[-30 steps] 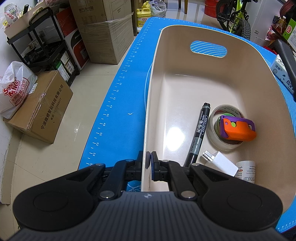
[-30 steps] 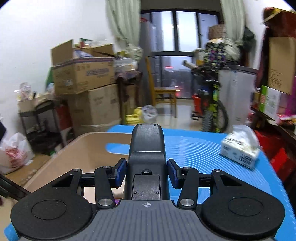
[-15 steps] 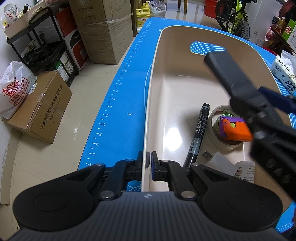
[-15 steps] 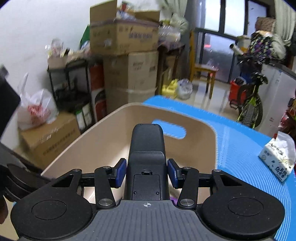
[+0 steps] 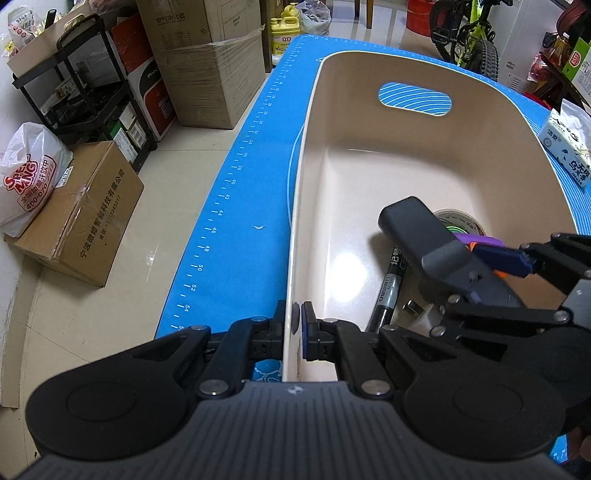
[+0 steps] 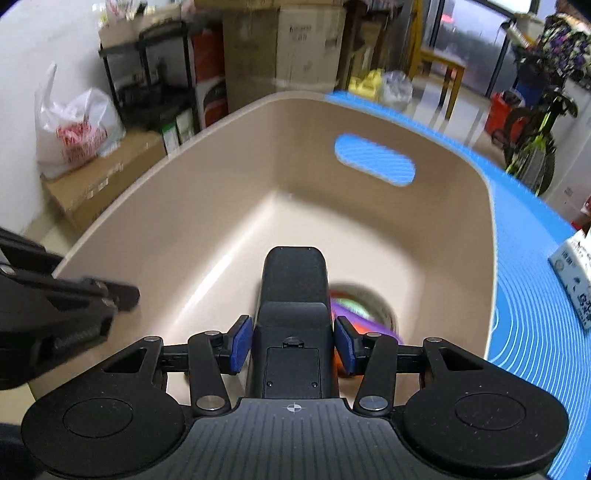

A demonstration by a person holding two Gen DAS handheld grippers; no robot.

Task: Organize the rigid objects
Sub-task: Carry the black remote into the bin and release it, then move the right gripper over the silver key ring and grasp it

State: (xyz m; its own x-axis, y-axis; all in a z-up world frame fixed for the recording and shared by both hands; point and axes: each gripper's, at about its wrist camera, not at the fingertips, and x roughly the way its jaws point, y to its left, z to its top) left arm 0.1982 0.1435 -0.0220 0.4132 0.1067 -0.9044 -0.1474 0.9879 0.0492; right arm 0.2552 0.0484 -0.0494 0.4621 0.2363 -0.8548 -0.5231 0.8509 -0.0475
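A beige plastic bin (image 5: 417, 147) stands on the blue mat (image 5: 251, 192). My left gripper (image 5: 296, 325) is shut on the bin's near left wall. My right gripper (image 6: 293, 341) holds a dark remote control (image 6: 293, 295), its pads spread a little from the remote's sides; it shows in the left wrist view (image 5: 436, 243) tilted down inside the bin. Under it lie a black marker (image 5: 388, 291), a tape roll (image 5: 460, 223) with a purple and orange thing (image 5: 480, 242) on it, and a white charger, mostly hidden.
A tissue pack (image 5: 567, 147) lies on the mat right of the bin. Left of the table are cardboard boxes (image 5: 77, 214), a white plastic bag (image 5: 29, 177) and a black rack (image 5: 74, 85). A bicycle (image 5: 469, 33) stands at the far right.
My right gripper has come down into the bin with the remote, from high above the mat to just over the tape roll. The left gripper has kept its hold on the wall.
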